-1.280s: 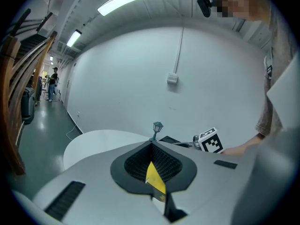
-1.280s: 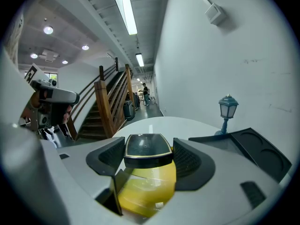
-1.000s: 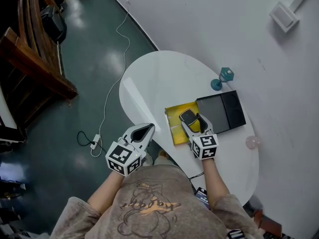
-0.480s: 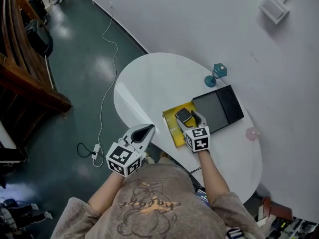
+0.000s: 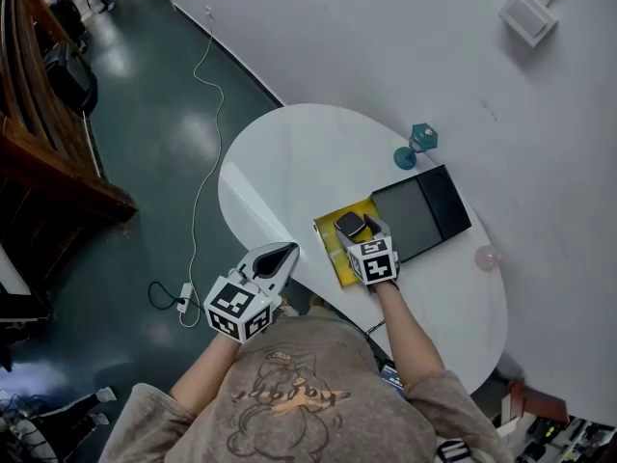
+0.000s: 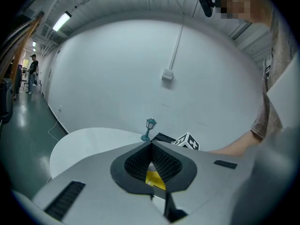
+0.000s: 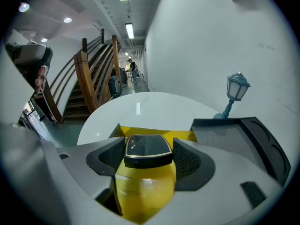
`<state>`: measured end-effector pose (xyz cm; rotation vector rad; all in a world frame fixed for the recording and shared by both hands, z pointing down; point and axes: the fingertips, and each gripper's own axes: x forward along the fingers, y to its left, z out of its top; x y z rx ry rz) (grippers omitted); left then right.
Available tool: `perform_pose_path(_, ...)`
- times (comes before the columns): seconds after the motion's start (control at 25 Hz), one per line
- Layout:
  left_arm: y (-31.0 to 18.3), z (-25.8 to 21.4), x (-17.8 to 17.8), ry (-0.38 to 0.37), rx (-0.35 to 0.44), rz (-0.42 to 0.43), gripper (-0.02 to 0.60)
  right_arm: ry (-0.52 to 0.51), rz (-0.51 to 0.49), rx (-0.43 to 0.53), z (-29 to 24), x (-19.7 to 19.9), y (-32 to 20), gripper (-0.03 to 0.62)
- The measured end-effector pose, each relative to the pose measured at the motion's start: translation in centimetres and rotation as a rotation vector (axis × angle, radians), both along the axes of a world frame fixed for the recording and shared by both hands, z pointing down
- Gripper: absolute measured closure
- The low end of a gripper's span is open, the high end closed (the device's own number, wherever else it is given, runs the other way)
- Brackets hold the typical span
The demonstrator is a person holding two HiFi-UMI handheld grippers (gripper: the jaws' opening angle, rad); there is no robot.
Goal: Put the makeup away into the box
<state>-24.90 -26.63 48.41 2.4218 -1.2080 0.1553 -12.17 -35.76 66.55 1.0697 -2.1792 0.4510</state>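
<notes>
A black makeup compact (image 5: pixel 349 224) with a glossy square lid (image 7: pixel 146 150) sits between the pads of my right gripper (image 5: pixel 360 227), which is shut on it. It hangs tilted downward just over the open yellow box (image 5: pixel 334 251) on the white table (image 5: pixel 299 152). In the right gripper view the yellow box's wall (image 7: pixel 154 134) shows right behind the compact. My left gripper (image 5: pixel 286 250) is shut and holds nothing; it hovers at the table's near left edge. In the left gripper view its jaws (image 6: pixel 151 146) meet at the tips, with a bit of yellow box showing behind.
A black tray-like lid (image 5: pixel 424 210) lies against the box's right side. A small teal lamp figure (image 5: pixel 416 146) stands behind it by the wall. A pink round object (image 5: pixel 489 257) rests at the table's right edge. A white cable (image 5: pixel 198 191) runs across the green floor.
My right gripper has sunk and moved forward with the compact, so it now hangs lower over the yellow box. The left gripper has stayed where it was.
</notes>
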Motion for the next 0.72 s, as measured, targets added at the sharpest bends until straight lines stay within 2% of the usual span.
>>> perform_pose_path(0.32,-0.1,-0.1,0.0,0.004,0.001,-0.006,0.561,0.055,-0.026,-0.043,1.9,-0.4,0.1,0.266)
perform_pose_path(0.72,0.0,-0.1,0.2,0.003,0.003,-0.015,0.561,0.071,-0.025,-0.084,3.4,-0.2,0.4,0.264)
